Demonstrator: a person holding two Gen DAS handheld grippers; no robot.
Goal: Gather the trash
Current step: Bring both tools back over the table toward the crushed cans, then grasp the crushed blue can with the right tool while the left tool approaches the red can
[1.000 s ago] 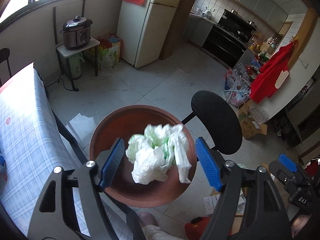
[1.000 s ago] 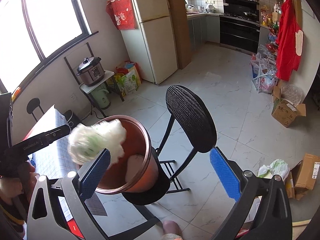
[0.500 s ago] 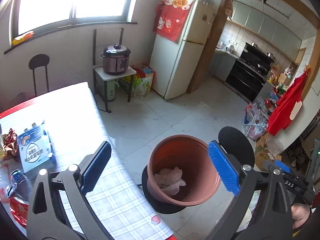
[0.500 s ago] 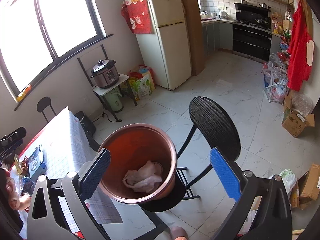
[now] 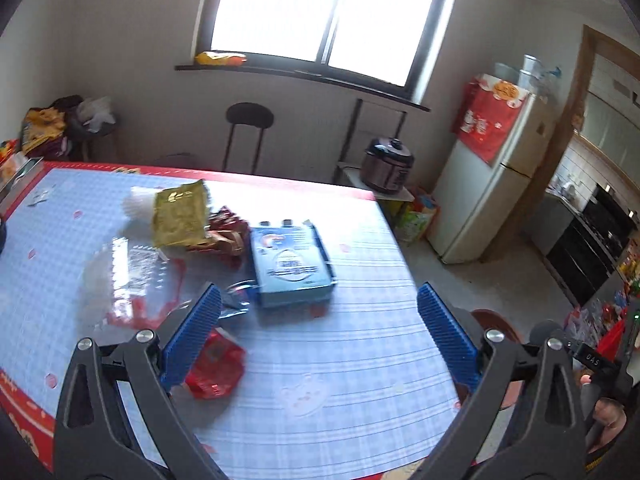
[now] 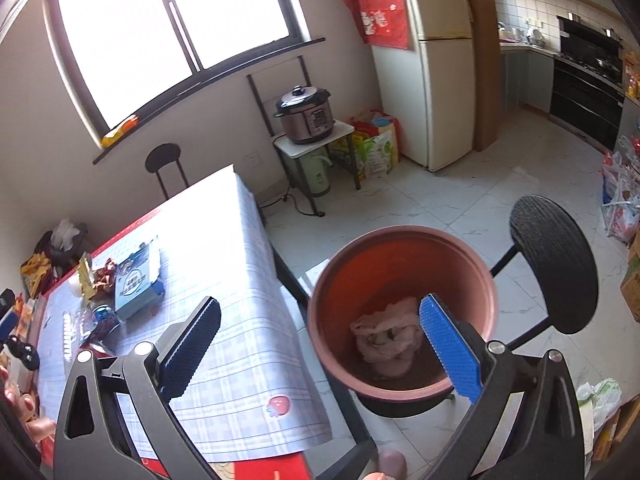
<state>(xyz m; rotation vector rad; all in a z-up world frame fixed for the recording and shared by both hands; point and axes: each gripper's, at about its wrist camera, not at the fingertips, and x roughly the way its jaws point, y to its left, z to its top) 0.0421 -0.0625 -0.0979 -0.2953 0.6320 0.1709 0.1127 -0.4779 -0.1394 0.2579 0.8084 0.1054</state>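
Observation:
My left gripper (image 5: 318, 320) is open and empty above the table (image 5: 340, 380). On the table lie a blue box (image 5: 290, 264), a red wrapper (image 5: 214, 366) by my left finger, a clear plastic tray (image 5: 128, 280), a yellow-green packet (image 5: 180, 214) and red-brown wrappers (image 5: 224, 234). My right gripper (image 6: 320, 328) is open and empty, above the gap between table (image 6: 240, 320) and the brown bin (image 6: 404, 300). The bin stands on a black chair and holds crumpled white tissue (image 6: 388, 336).
A black stool back (image 6: 556, 264) stands right of the bin. A rice cooker (image 6: 306, 116) sits on a small stand by the fridge (image 6: 432, 80). Another black chair (image 5: 248, 132) stands behind the table. Bags and boxes (image 6: 624, 208) lie on the floor at right.
The left gripper let the white tissue drop into the bin, then swung left from the bin to over the table. The right gripper drifted back and left; the bin now sits to its right.

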